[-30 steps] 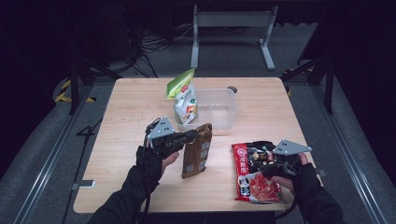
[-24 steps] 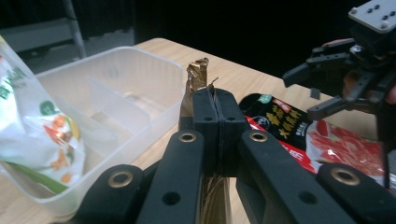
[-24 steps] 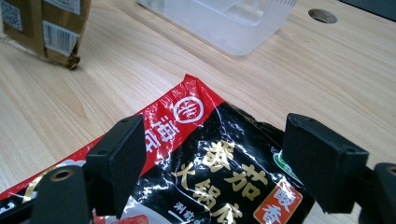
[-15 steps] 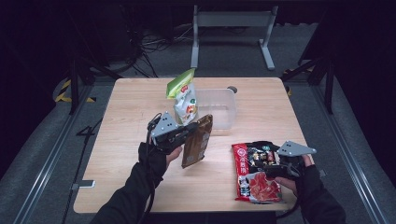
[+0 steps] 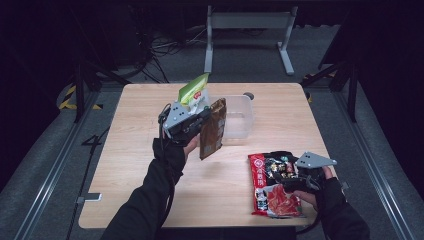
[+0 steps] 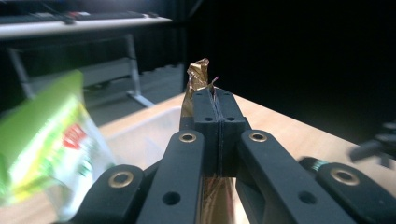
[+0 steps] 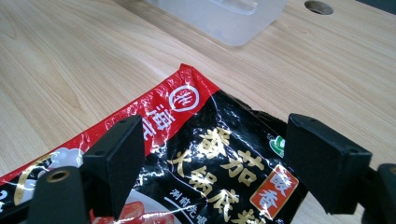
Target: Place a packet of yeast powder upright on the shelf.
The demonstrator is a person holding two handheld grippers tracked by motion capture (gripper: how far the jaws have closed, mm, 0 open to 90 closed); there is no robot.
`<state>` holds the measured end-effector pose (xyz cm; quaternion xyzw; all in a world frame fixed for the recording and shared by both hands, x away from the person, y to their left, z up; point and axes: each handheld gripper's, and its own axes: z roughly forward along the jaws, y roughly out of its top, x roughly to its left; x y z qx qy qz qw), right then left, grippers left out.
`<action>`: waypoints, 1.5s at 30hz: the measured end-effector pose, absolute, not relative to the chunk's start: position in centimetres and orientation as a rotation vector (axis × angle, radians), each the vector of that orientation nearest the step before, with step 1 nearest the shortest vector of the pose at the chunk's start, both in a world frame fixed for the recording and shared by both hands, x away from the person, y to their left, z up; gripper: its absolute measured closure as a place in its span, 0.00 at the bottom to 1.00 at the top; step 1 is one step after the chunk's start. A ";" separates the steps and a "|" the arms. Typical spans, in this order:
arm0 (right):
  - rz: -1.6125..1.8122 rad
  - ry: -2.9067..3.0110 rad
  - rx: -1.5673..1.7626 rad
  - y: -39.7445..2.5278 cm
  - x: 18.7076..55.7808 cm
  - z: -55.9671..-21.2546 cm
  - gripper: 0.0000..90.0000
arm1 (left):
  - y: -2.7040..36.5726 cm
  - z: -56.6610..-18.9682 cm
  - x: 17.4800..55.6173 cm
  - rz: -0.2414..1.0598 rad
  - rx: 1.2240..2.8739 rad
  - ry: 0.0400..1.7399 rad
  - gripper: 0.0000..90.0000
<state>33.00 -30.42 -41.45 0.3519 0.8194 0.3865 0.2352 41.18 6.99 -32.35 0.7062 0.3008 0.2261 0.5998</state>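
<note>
My left gripper (image 5: 205, 116) is shut on the top edge of a brown foil packet (image 5: 212, 131), which hangs in the air beside a clear plastic tub (image 5: 239, 120). In the left gripper view the jaws (image 6: 217, 109) pinch the packet's crumpled tip (image 6: 200, 73), with the tub (image 6: 142, 135) behind. A green snack bag (image 5: 194, 92) stands at the tub's left end, blurred in the left gripper view (image 6: 44, 140). My right gripper (image 5: 283, 177) rests open over a red and black sauce packet (image 5: 270, 187) that lies flat near the table's front right. Its jaws (image 7: 222, 156) straddle the packet (image 7: 205, 154).
The wooden table (image 5: 135, 165) has bare room at the left and front centre. A round cable hole (image 5: 248, 95) sits behind the tub, also seen in the right gripper view (image 7: 319, 7). Dark floor, rails and a metal stand surround the table.
My left gripper has lifted the brown packet off the table and carried it up and back toward the tub. The right gripper has hardly moved over the red packet.
</note>
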 end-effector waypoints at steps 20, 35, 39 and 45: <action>1.062 2.251 0.960 -30.5 32.9 -41.6 0.23 | 3.3 -30.6 47.4 0.702 1.646 0.831 1.00; 1.063 2.256 0.959 -30.6 32.7 -41.6 0.23 | 0.9 -32.1 50.7 0.753 1.650 0.920 1.00; 1.069 2.253 0.956 -30.7 32.5 -41.5 0.23 | 0.6 -32.5 51.7 0.775 1.638 0.949 1.00; 1.067 2.246 0.957 -30.7 32.4 -41.6 0.24 | -0.2 -33.1 52.4 0.829 1.618 0.993 1.00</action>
